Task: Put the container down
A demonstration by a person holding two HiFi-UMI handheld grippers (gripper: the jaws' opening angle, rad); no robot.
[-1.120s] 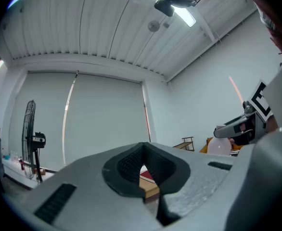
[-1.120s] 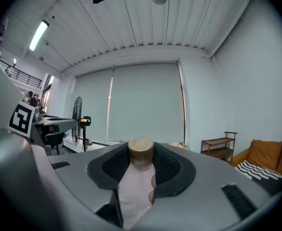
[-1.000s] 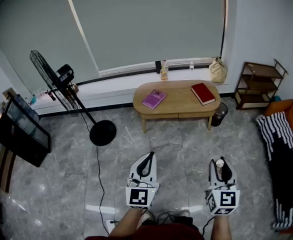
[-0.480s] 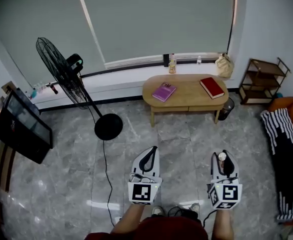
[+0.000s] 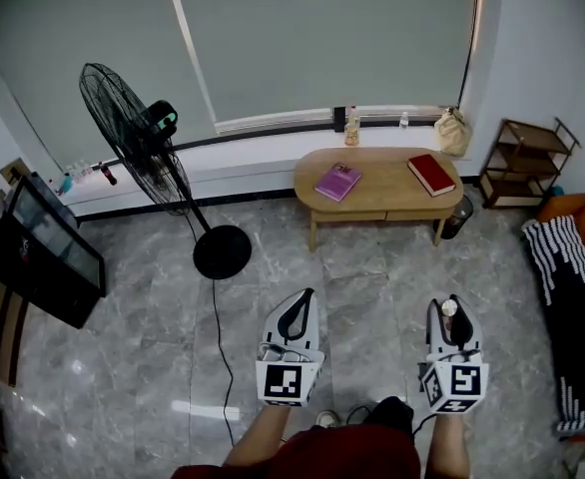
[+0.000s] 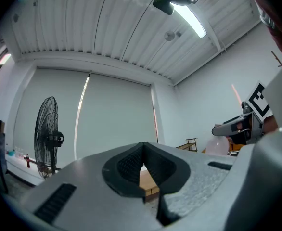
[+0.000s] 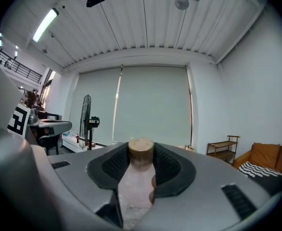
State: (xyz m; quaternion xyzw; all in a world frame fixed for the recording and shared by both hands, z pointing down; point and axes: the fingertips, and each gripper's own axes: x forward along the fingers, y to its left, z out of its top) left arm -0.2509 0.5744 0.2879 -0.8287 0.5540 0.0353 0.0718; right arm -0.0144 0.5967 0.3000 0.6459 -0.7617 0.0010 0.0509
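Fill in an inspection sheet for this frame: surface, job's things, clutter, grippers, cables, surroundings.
Surface: low wooden table by the window, across the tiled floor from the person.
Job's things: container, clear with a brown cap, held upright, not yet put down.
Clutter: purple book and red book on the table; small bottle at its back edge.
Grippers: right gripper jaws closed on the container; left gripper jaws together, nothing between them.
Cables: black cord runs over the floor from the fan's base.
Surroundings: standing fan, open shelf, sofa, dark screen.
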